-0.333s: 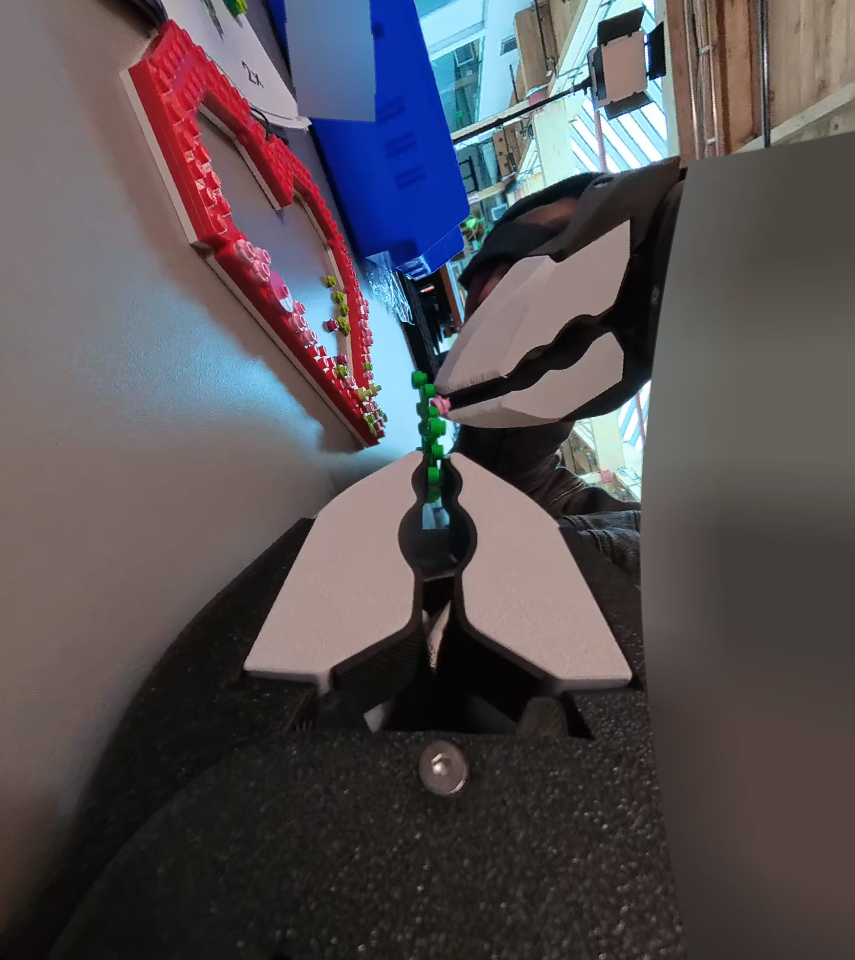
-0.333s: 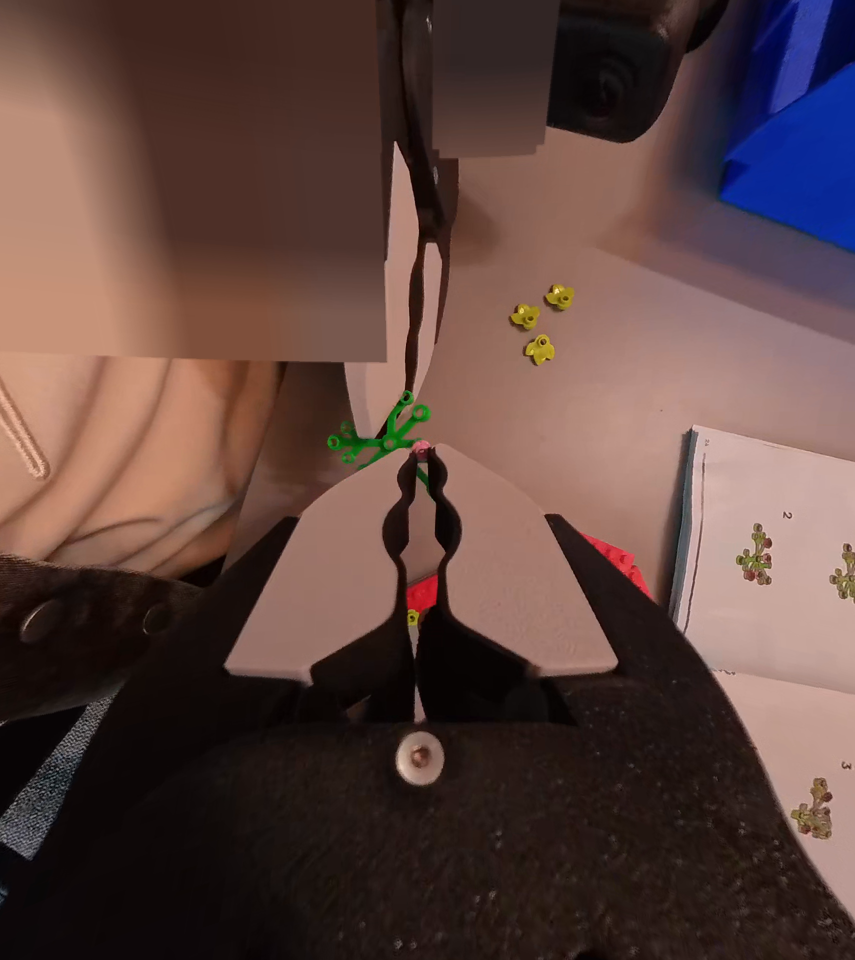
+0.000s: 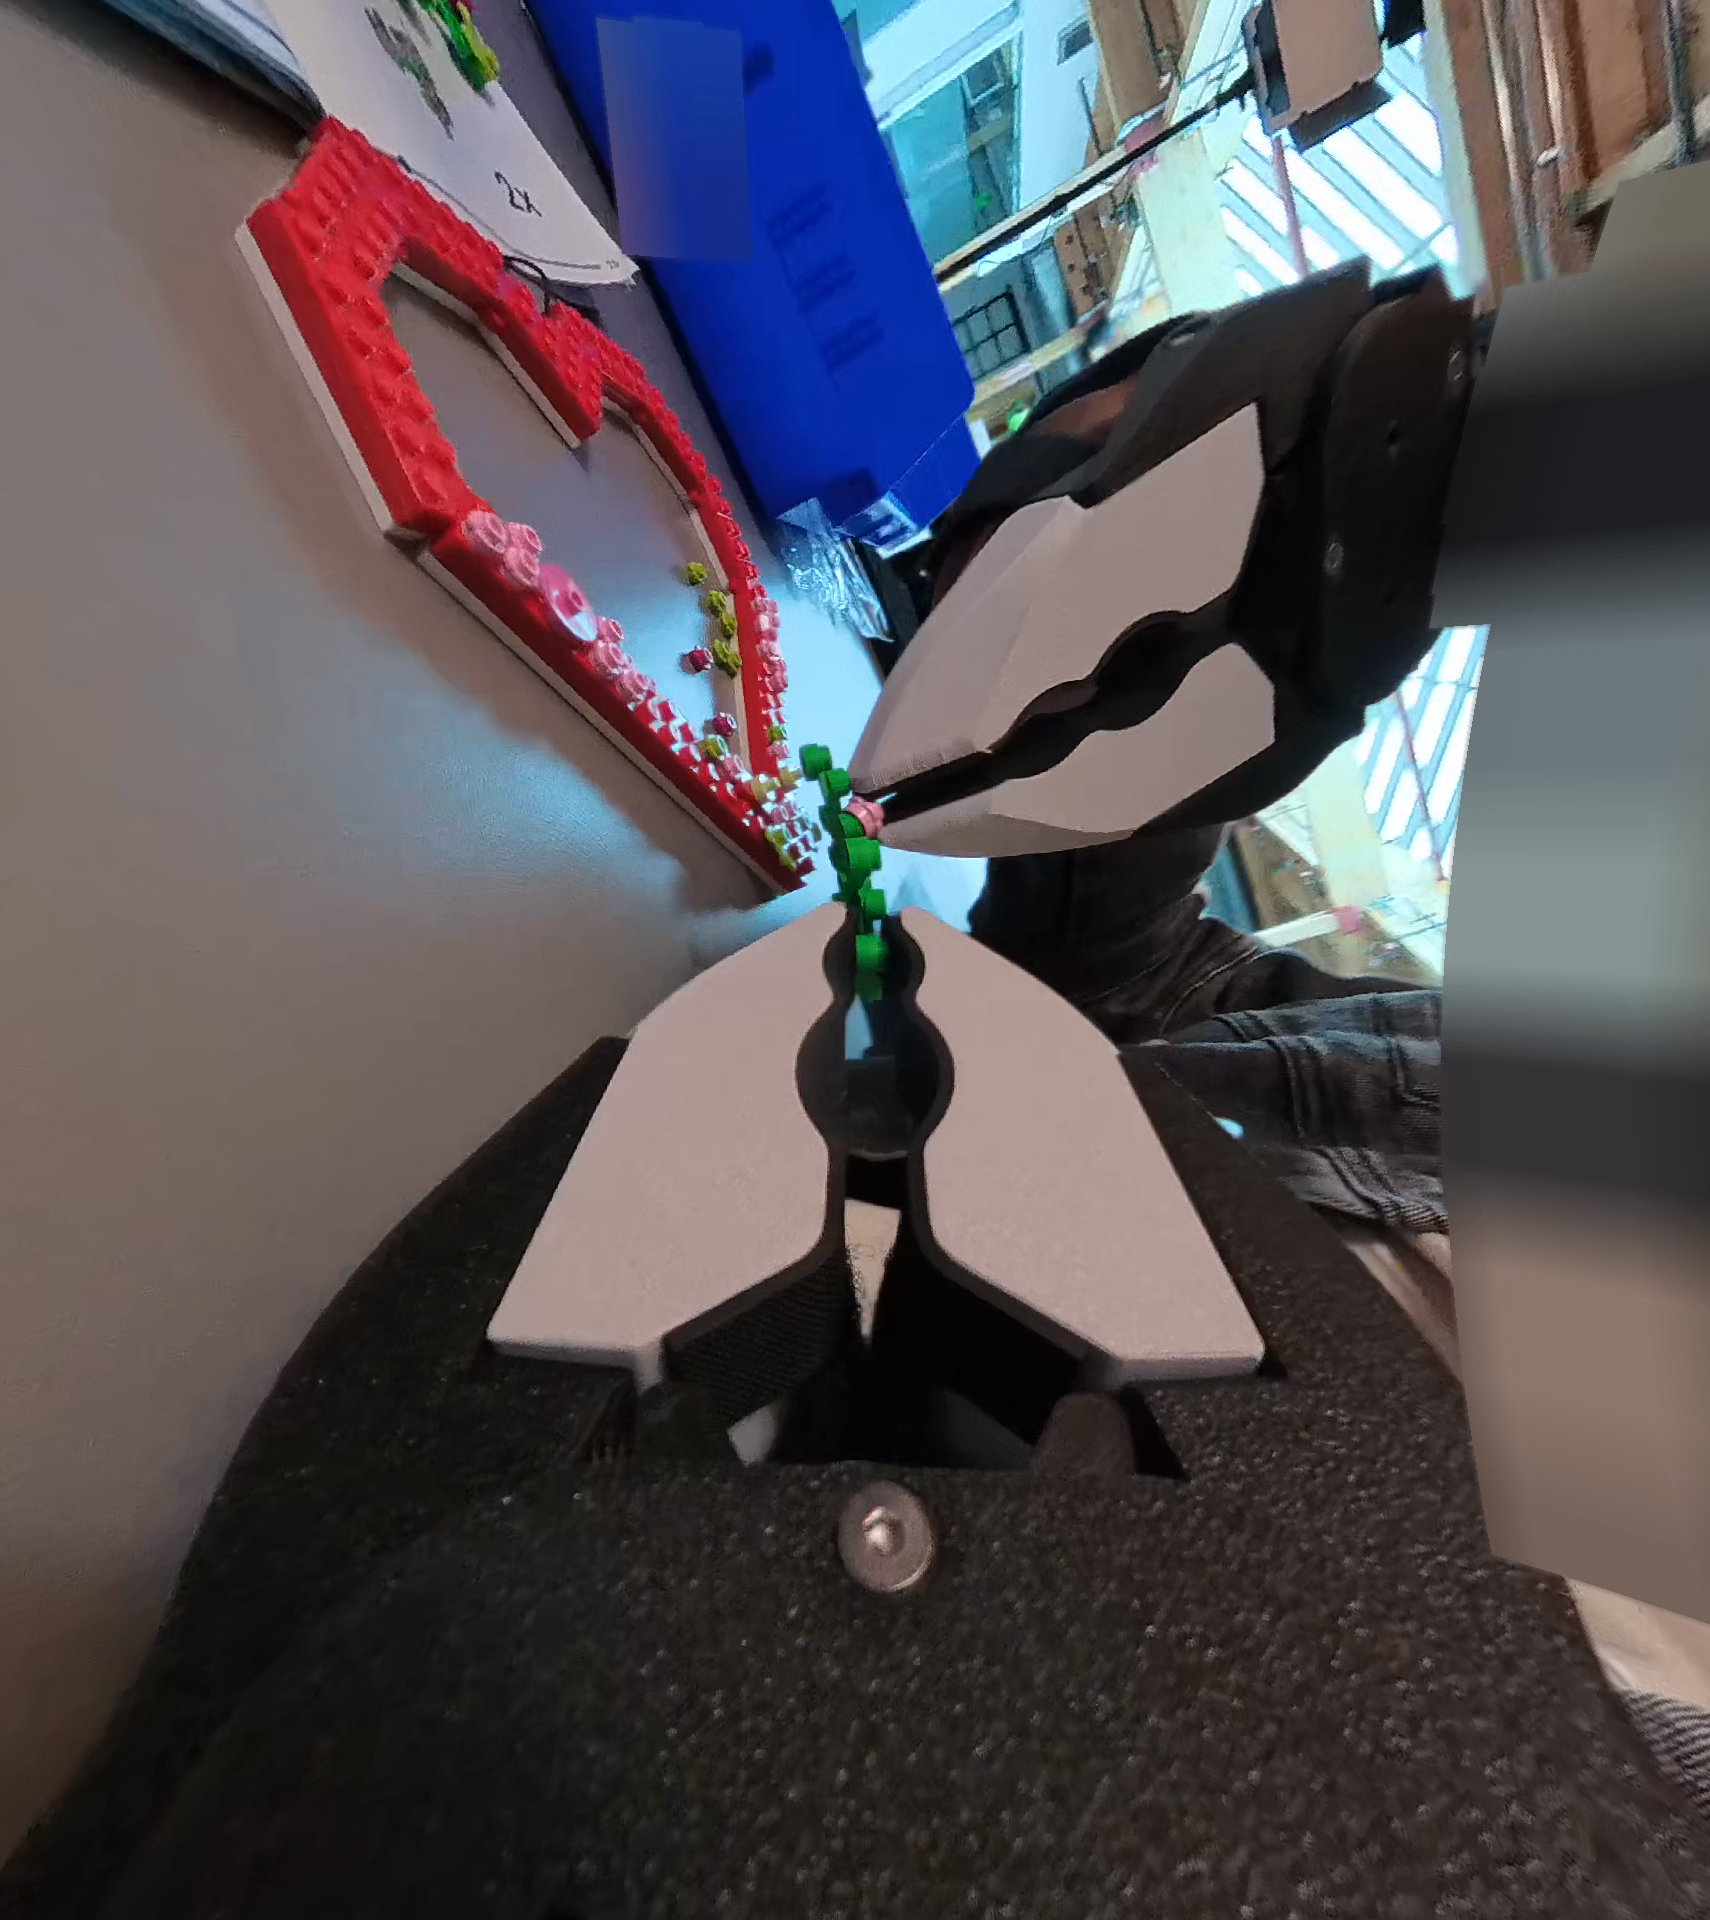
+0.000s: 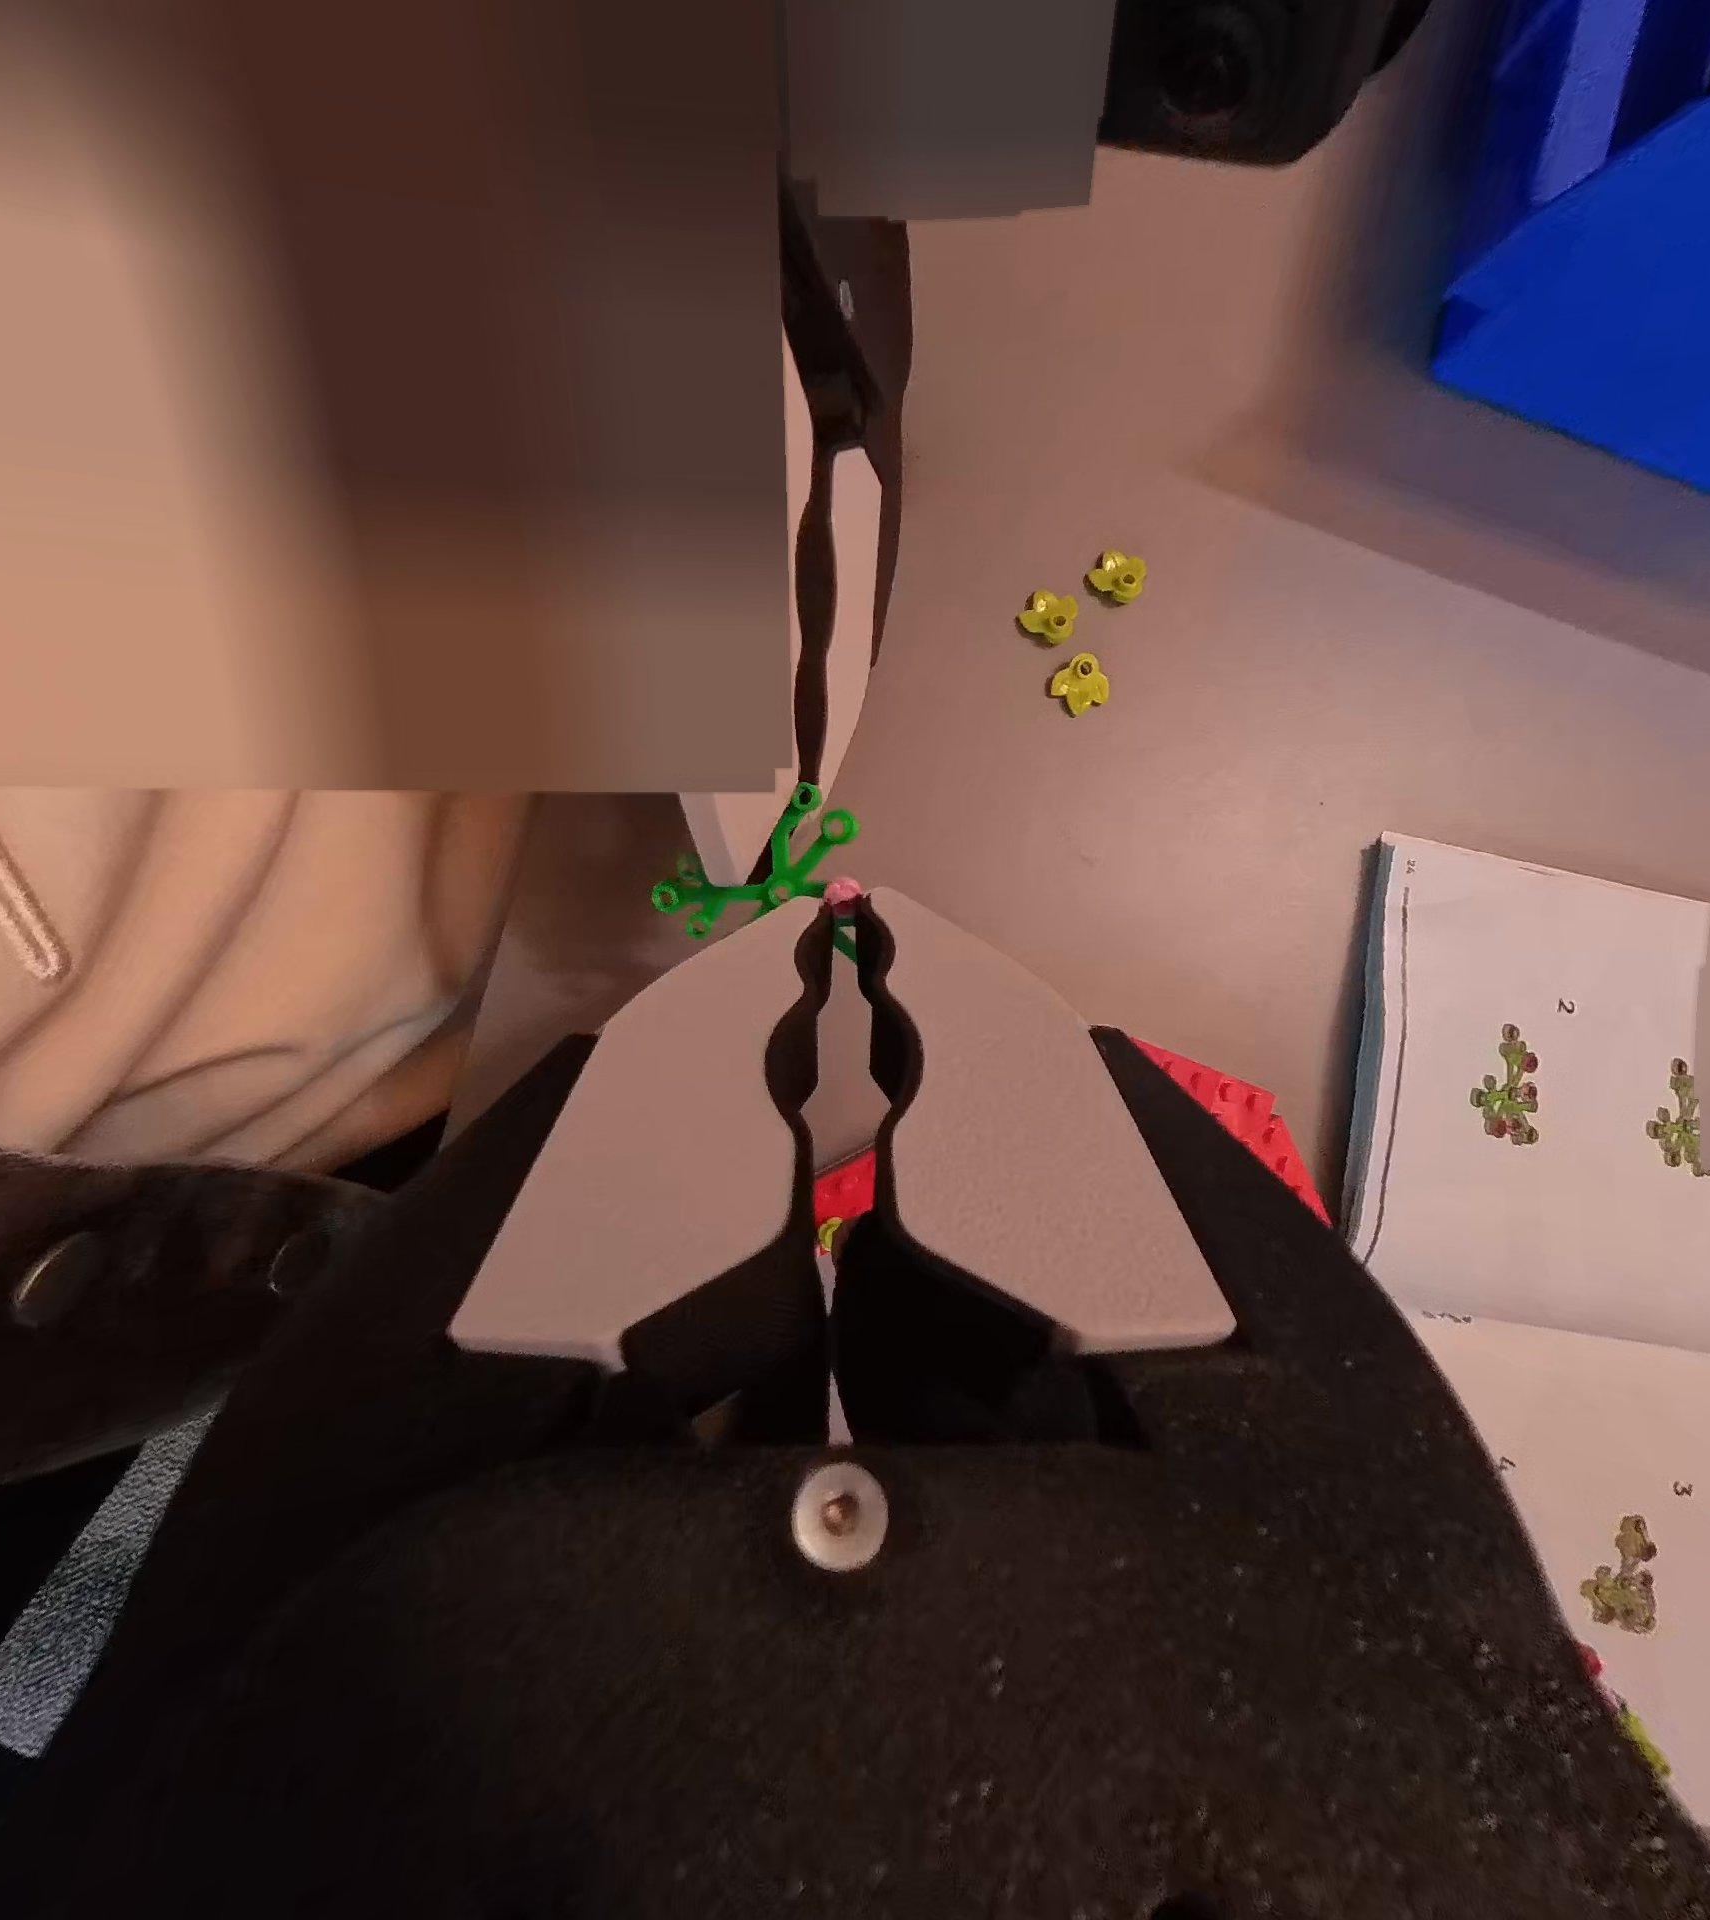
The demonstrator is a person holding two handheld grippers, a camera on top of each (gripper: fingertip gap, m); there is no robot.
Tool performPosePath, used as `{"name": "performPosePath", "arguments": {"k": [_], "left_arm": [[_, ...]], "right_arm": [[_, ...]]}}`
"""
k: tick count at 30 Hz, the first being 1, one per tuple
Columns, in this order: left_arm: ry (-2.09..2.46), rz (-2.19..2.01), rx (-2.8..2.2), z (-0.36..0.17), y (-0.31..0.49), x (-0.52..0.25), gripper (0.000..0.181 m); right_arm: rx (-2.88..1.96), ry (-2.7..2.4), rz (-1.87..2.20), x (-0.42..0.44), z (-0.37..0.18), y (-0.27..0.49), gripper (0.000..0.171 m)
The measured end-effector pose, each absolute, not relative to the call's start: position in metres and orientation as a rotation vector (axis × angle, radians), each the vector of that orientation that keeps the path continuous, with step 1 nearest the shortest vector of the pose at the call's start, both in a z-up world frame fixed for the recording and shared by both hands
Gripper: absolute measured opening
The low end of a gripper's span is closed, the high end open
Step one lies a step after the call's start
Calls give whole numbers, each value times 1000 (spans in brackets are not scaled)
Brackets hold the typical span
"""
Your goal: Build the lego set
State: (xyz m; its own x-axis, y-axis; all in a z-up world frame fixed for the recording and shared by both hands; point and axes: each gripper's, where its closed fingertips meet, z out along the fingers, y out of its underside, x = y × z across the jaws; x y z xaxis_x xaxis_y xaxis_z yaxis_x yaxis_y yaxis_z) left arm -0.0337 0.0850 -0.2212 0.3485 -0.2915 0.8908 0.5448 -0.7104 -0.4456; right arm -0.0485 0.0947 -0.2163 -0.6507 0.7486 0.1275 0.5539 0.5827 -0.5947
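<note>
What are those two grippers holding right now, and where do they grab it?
The left gripper pinches the green branched stem by its lower end. The right gripper holds a tiny pink piece at its very tips, against the stem.

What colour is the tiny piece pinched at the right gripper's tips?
Pink stud, pressed against the green plant stem; clearest in the left wrist view.

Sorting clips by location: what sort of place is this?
Probably a workshop or lab bench: a plain grey tabletop, blue storage bins and, behind them, wooden racking by large windows.
</note>
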Motion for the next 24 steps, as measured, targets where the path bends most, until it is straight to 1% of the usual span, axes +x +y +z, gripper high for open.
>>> {"name": "performPosePath", "arguments": {"k": [1,7,16,24], "left_arm": [[-188,-1397,-1891,-221,85,-34,3],[53,-1087,-1943,-216,84,-35,4],[513,-577,-2097,-232,75,-34,4],[724,-459,-2139,-242,65,-27,5]], "right_arm": [[-1051,-2438,720,-49,-216,94,4],[-1025,-2345,638,-51,-211,93,4],[-925,-2360,465,-48,-223,84,4],[-831,-2415,425,-41,-232,75,4]]}}
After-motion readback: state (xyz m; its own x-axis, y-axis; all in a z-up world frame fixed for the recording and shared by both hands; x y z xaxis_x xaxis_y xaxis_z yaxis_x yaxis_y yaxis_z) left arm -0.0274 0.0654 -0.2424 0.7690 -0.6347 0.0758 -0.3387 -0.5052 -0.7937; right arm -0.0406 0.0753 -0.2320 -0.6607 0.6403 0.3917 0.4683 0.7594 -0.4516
